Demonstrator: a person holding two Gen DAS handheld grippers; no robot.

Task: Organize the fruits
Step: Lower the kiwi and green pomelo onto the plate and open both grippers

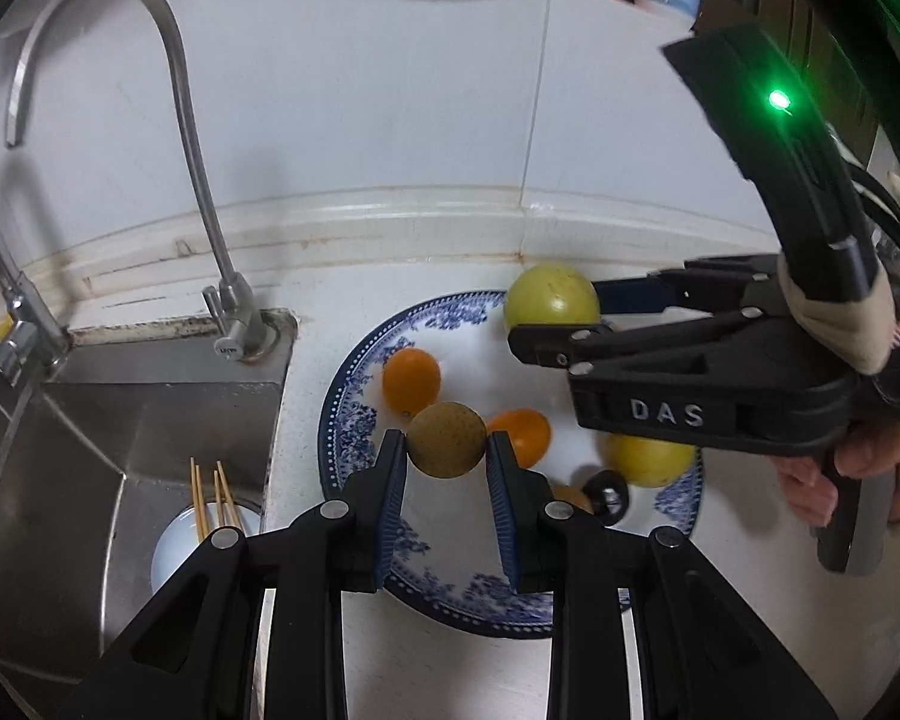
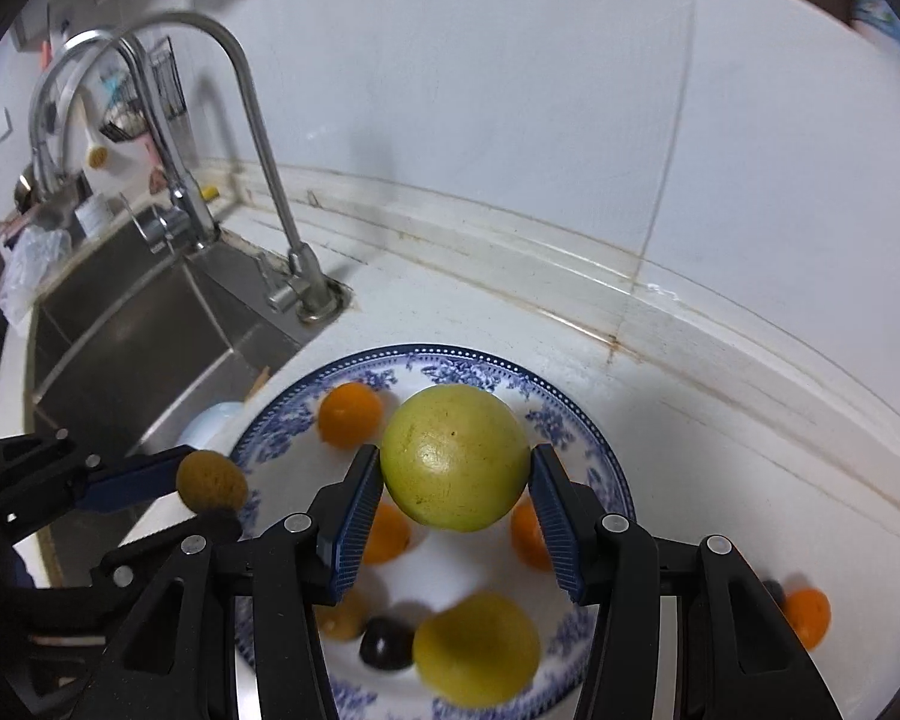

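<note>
My left gripper (image 1: 446,447) is shut on a small brown speckled fruit (image 1: 446,439) and holds it above the left part of a blue-and-white plate (image 1: 354,378). My right gripper (image 2: 456,468) is shut on a large yellow-green fruit (image 2: 455,457) above the same plate (image 2: 594,438); this fruit also shows in the left wrist view (image 1: 551,294). On the plate lie small orange fruits (image 1: 411,380), a yellow fruit (image 2: 477,648), a dark round fruit (image 2: 385,642) and a tan fruit (image 2: 345,615). The left gripper with the brown fruit (image 2: 211,480) shows at the left of the right wrist view.
A steel sink (image 1: 108,456) lies left of the plate, with a bowl and chopsticks (image 1: 216,504) in it. Two taps (image 1: 228,300) stand at the sink's back edge. The white tiled wall (image 1: 360,90) is close behind. One orange fruit (image 2: 807,615) lies on the counter right of the plate.
</note>
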